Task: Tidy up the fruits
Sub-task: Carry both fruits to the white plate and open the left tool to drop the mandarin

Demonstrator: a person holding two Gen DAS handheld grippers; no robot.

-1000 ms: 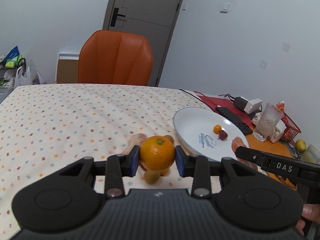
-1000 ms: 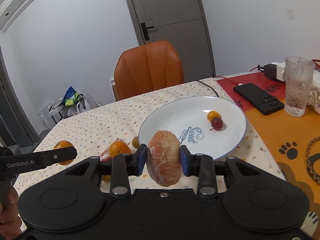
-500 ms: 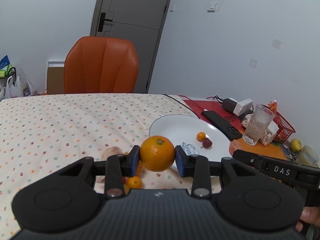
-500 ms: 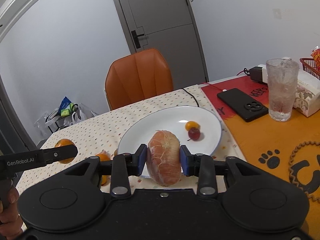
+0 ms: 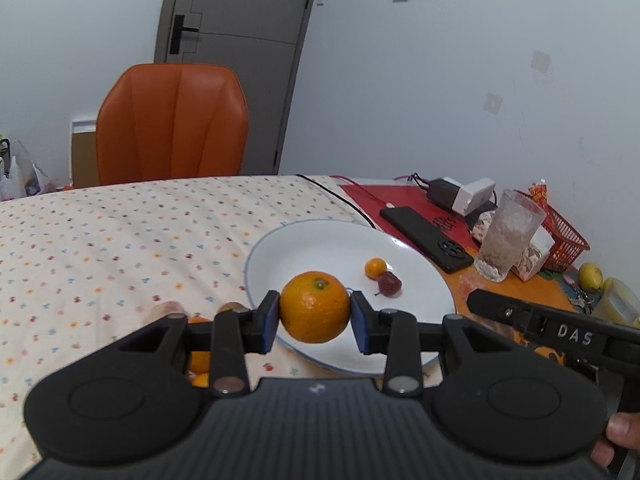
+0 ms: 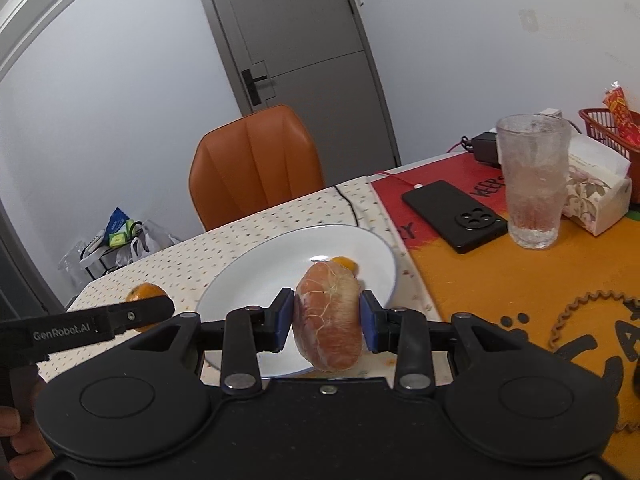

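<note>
"DAS" on the right gripper (image 5: 572, 334); "GenRobot.AI" on the left gripper (image 6: 64, 334).

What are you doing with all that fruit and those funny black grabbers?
A person is sorting fruit onto a white plate with a grabber in each hand. The left gripper is squeezing an orange, and the right gripper is squeezing a peeled grapefruit piece. Both are held up over the near edge of the plate, not set down yet. A tiny orange fruit and a dark red fruit already sit on the plate. A few more fruits wait on the dotted tablecloth.
</note>
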